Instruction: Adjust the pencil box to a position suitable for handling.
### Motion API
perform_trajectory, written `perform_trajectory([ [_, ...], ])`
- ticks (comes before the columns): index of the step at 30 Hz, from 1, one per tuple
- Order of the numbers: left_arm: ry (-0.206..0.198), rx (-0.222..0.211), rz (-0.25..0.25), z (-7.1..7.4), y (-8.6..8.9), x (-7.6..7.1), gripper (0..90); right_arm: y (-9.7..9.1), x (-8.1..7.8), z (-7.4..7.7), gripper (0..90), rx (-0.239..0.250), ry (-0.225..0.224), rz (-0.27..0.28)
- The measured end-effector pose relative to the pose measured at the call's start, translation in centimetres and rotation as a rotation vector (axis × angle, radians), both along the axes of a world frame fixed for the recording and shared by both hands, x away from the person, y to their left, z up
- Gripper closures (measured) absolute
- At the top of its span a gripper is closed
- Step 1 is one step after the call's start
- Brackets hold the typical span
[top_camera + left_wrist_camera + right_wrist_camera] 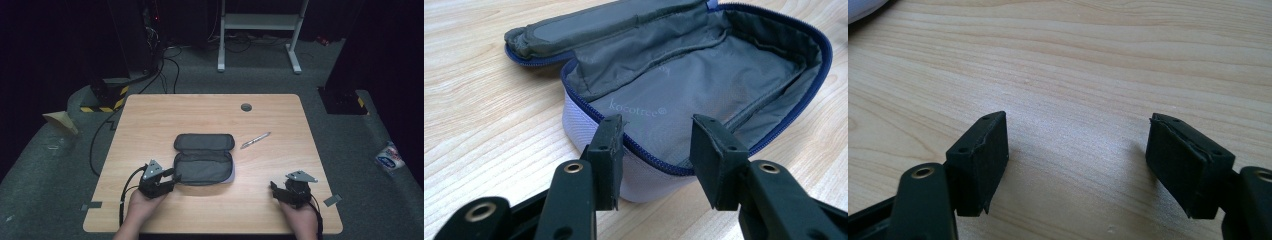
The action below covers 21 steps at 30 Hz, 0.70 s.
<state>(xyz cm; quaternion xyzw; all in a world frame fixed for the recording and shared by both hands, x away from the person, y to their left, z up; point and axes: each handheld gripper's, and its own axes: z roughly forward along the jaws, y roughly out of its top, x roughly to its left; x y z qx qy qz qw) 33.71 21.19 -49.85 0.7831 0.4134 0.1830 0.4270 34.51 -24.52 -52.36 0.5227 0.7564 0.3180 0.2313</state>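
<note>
A grey pencil pouch (204, 159) lies unzipped at the table's middle, its lid folded back and its grey lining (704, 85) bare inside. My left gripper (172, 178) sits at the pouch's near left corner. In the left gripper view its jaws (656, 150) straddle the blue zipper rim (644, 150) with a gap between the pads, not pinching it. A silver pen (255, 140) lies to the right of the pouch. Near the front right, my right gripper (274, 189) rests low over bare wood, open (1078, 160) with nothing between its fingers.
The wooden table (150, 120) has a round grey grommet (246, 107) near its far edge. A pale corner of the pouch (863, 7) shows at the top left of the right gripper view. Beyond the table stand a white frame (260, 30) and floor cables (100, 135).
</note>
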Motion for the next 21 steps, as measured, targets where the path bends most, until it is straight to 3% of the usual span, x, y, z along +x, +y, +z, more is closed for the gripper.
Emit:
perform_trajectory([
  [1, -0.009, 0.022, 0.004, 0.0, -0.1, 0.0, 63.2, 0.0, 0.0, 0.0, 24.9, -0.001, -0.001, 0.0],
  [4, -0.019, 0.032, 0.027, -0.2, -0.3, 0.1, 65.8, 0.0, 0.0, 0.0, 25.1, -0.003, -0.001, -0.002],
  [10, -0.02, 0.026, 0.017, -0.4, -0.7, 0.4, 66.9, 0.0, 0.0, 0.0, 25.1, -0.003, -0.002, -0.002],
  [21, -0.057, 0.071, -0.01, -0.6, -1.9, 0.5, 70.7, 0.0, -0.1, 0.0, 25.5, -0.006, -0.001, -0.002],
])
